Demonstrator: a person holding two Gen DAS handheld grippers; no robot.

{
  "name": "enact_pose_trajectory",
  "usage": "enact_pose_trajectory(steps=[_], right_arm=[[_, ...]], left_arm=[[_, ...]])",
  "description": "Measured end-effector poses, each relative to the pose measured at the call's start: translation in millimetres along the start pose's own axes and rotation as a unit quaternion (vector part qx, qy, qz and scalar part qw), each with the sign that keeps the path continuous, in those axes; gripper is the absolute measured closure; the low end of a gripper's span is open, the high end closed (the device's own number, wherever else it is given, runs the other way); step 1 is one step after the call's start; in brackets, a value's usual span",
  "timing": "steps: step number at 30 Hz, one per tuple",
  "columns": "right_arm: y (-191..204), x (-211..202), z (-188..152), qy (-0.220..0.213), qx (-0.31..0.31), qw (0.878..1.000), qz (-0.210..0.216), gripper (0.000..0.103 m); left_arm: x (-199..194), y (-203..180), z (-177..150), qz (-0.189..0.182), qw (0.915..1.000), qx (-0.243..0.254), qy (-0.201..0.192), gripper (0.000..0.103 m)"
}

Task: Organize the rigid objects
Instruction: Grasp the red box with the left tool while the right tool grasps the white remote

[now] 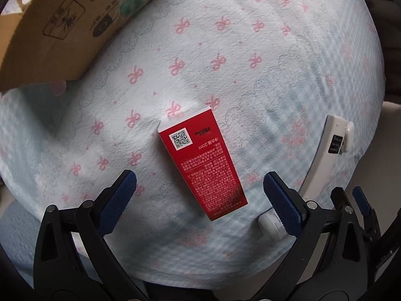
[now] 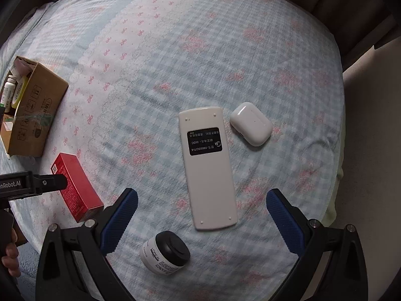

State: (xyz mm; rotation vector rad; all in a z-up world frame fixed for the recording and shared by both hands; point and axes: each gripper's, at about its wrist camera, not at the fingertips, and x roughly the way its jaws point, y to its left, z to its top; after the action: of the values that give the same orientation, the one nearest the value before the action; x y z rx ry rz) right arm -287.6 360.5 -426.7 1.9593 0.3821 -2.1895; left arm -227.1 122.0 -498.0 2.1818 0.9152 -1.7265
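A red carton point(image 1: 203, 163) with a QR code lies flat on the bedspread, between and just ahead of my open left gripper point(image 1: 199, 188). It also shows in the right wrist view point(image 2: 76, 188). My right gripper point(image 2: 201, 209) is open and empty, hovering over the near end of a white remote point(image 2: 208, 165) lying face down. A white earbud case point(image 2: 250, 124) lies right of the remote. A small white jar with a black lid point(image 2: 165, 252) lies near the right gripper's left finger. The left gripper's body point(image 2: 32, 185) shows beside the red carton.
An open cardboard box point(image 2: 32, 115) holding bottles stands at the left; its wall point(image 1: 62, 30) fills the left view's top left. The bed's edge runs along the right, with a dark curtain behind. The remote's edge point(image 1: 325, 150) and the jar point(image 1: 272, 225) show in the left view.
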Motion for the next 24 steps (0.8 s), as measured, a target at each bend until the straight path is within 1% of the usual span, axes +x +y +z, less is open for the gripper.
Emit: enact_pose_trajectory(steps=[1, 3, 5, 7, 8, 11, 12, 13, 15, 17, 18, 19, 20, 22, 24], right_arm=[[-0.2, 7.2, 2.2, 0.005, -0.005, 1.0, 0.0, 0.001], [-0.2, 21.1, 7.6, 0.018, -0.017, 1.0, 0.002, 0.001], [0.5, 31.9, 12.7, 0.027, -0.03, 0.999, 0.003, 0.001], [1.2, 40.3, 17.3, 0.033, -0.04, 0.999, 0.007, 0.001], [1.4, 44.3, 19.3, 0.037, -0.044, 0.998, 0.008, 0.002], [1.9, 54.5, 24.0, 0.051, -0.056, 0.997, 0.011, 0.007], [2.1, 56.9, 25.1, 0.055, -0.059, 0.997, 0.013, 0.01], [2.4, 59.0, 25.9, 0.058, -0.062, 0.996, 0.015, 0.012], [2.6, 63.7, 27.1, 0.068, -0.065, 0.995, 0.014, 0.025], [1.8, 68.0, 27.1, 0.077, -0.066, 0.995, 0.005, 0.031], [1.0, 69.9, 26.7, 0.081, -0.066, 0.995, 0.0, 0.036], [0.0, 71.3, 26.2, 0.084, -0.065, 0.994, -0.007, 0.039], [-0.8, 72.0, 25.6, 0.087, -0.065, 0.994, -0.01, 0.043], [-2.0, 71.8, 25.1, 0.09, -0.065, 0.994, -0.011, 0.049], [-2.9, 71.7, 24.9, 0.093, -0.064, 0.994, -0.011, 0.049]], left_arm=[[5.4, 0.7, 0.2, 0.0, 0.9999, -0.013, 0.002, 0.004], [14.8, 1.4, 0.1, 0.002, 0.9994, -0.034, 0.004, 0.012], [23.4, 2.6, -0.5, 0.002, 0.9984, -0.056, 0.008, 0.015], [30.0, 4.3, -0.8, 0.004, 0.997, -0.076, 0.009, 0.022], [32.5, 5.6, -1.0, 0.007, 0.9961, -0.087, 0.009, 0.022], [37.0, 7.7, -1.5, 0.011, 0.9936, -0.112, 0.005, 0.023], [38.1, 7.5, -1.7, 0.016, 0.9929, -0.118, 0.005, 0.026], [39.0, 7.1, -2.1, 0.021, 0.9923, -0.122, 0.004, 0.031], [40.6, 7.2, -4.0, 0.033, 0.9911, -0.129, 0.003, 0.037], [40.9, 6.2, -6.1, 0.029, 0.9913, -0.129, 0.003, 0.041], [41.1, 5.6, -7.7, 0.026, 0.9917, -0.126, 0.004, 0.049], [40.8, 3.8, -8.6, 0.022, 0.9923, -0.122, 0.005, 0.059], [40.6, 1.6, -9.7, 0.017, 0.993, -0.117, 0.007, 0.063], [40.5, 1.3, -11.9, 0.014, 0.9934, -0.113, 0.009, 0.063], [40.7, 5.7, -14.4, -0.002, 0.9929, -0.118, 0.012, 0.064]])
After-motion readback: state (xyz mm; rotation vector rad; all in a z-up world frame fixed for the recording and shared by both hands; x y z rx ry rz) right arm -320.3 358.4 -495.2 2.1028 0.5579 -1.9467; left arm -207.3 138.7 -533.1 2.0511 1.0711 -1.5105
